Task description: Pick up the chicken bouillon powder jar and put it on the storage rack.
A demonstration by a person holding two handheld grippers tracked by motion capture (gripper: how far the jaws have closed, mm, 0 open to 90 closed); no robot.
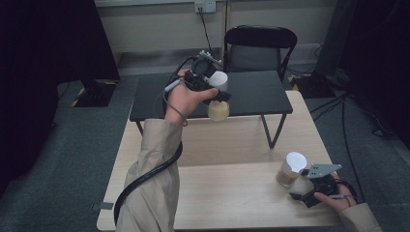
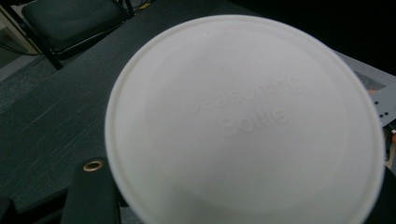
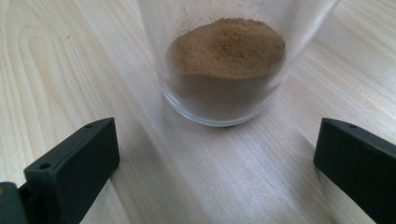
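My left gripper [image 1: 214, 94] is raised over the far edge of the wooden table [image 1: 227, 193], shut on a glass seasoning bottle [image 1: 218, 110] that holds pale powder. In the left gripper view the bottle's white lid [image 2: 243, 121], embossed "Seasoning Bottle", faces the camera very close up. A second bottle [image 1: 291, 169], with a white lid and brown powder, stands on the wood at the right. My right gripper [image 1: 303, 187] rests just in front of it. In the right gripper view that bottle [image 3: 226, 60] stands beyond the right gripper [image 3: 215, 154], whose jaws are open and apart from the glass.
A low black table [image 1: 251, 92] stands behind the wooden one, with a black folding chair [image 1: 258, 48] behind it. Dark curtains hang on both sides. Cables lie on the grey floor at the right [image 1: 353, 121].
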